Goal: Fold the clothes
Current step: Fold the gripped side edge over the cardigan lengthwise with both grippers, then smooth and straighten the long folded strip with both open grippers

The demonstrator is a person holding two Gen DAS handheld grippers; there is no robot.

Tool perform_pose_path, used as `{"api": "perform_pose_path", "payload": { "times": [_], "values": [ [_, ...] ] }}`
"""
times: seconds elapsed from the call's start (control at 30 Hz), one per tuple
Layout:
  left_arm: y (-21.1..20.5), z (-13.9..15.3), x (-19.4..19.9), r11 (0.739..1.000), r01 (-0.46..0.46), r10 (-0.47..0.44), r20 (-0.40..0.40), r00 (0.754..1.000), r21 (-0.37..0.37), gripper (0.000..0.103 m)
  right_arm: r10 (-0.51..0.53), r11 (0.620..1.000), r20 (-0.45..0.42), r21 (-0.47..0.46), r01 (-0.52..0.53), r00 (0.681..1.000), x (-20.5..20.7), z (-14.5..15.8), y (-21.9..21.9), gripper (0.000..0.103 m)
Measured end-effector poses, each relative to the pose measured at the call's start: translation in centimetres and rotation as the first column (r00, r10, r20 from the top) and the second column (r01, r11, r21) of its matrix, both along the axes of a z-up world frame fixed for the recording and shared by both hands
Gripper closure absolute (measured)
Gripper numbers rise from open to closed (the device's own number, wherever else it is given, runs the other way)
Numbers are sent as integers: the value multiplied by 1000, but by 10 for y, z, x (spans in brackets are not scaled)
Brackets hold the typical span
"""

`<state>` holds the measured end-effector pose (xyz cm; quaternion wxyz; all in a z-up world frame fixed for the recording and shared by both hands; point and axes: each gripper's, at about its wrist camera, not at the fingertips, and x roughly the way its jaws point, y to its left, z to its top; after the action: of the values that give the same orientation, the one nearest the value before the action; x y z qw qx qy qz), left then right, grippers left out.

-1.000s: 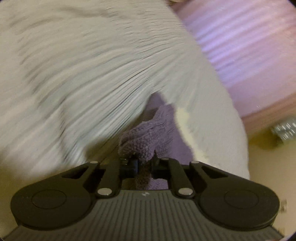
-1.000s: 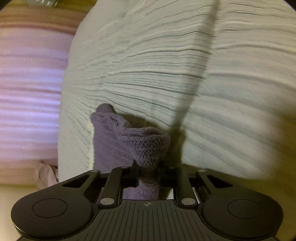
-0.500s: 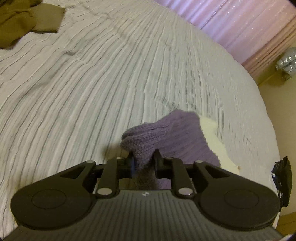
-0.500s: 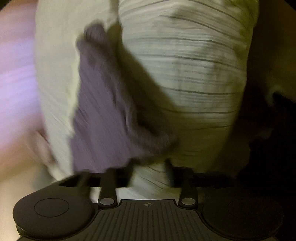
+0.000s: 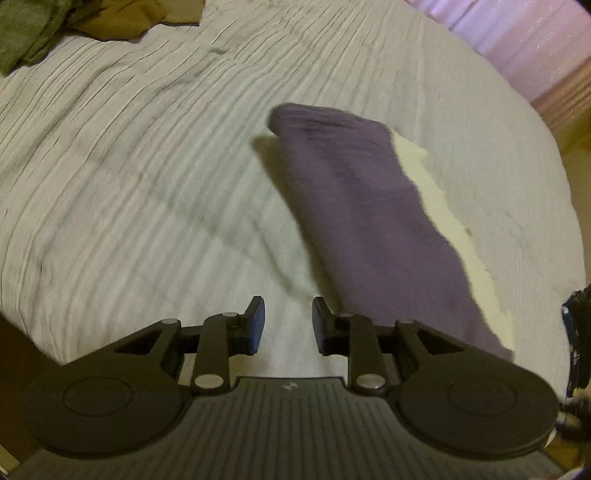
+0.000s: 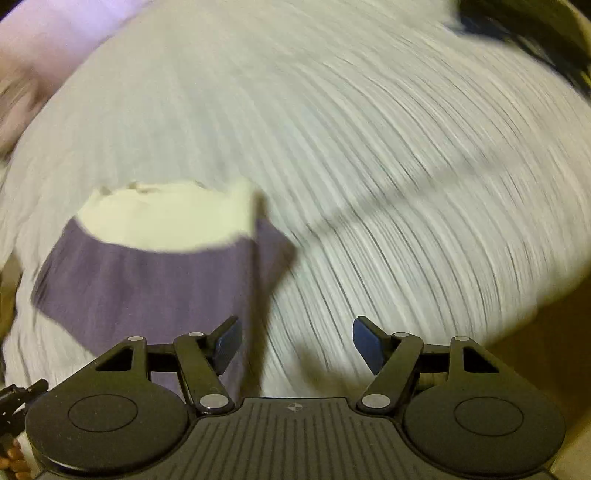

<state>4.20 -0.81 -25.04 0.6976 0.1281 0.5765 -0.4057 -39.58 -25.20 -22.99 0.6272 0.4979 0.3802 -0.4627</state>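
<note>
Released, the purple knit (image 5: 369,221) lies flat near olive clothes (image 5: 110,18); both claws (image 5: 284,321) (image 6: 297,341) just opened, empty.

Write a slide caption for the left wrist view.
Left gripper, jaws just opened and empty, above the folded purple knit garment lying on a cream garment on the ribbed grey bedspread.

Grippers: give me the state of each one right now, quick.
Left gripper: open, jaws just been opening, nothing between them; purple garment lies on the bed.
Right gripper: wide open, empty, garment released.
</note>
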Motion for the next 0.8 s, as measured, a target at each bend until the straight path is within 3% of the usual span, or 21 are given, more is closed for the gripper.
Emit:
{"api": "perform_pose_path", "payload": {
  "times": [0.07,0.13,0.2,0.3,0.37,0.43,0.6,0.67,0.8],
  "values": [
    [3,9,-20,997,-71,72,13,997,-16,81,138,990,12,-22,-138,990,17,5,-19,33],
    [9,20,-46,987,-159,160,23,987,-38,82,289,957,21,-46,-288,957,35,10,-38,33],
    [16,30,-78,968,-244,247,50,968,-65,82,482,873,21,-89,-479,876,53,14,-54,33],
    [25,46,-136,924,-372,379,86,921,-88,83,666,738,-4,-144,-660,746,55,24,-55,33],
    [27,54,-170,896,-439,444,77,893,-74,83,728,678,4,-151,-719,686,41,26,-62,33],
    [26,60,-202,875,-481,484,68,873,-55,83,757,649,32,-150,-746,653,22,27,-68,33],
    [19,73,-263,860,-509,509,91,856,-32,83,802,597,96,-167,-785,589,-4,24,-79,34],
    [15,72,-273,856,-513,516,76,853,-54,83,818,575,137,-174,-799,559,-1,18,-85,48],
    [1,58,-274,858,-506,512,79,855,-84,83,839,541,191,-198,-818,509,13,7,-96,51]
  ]
}}
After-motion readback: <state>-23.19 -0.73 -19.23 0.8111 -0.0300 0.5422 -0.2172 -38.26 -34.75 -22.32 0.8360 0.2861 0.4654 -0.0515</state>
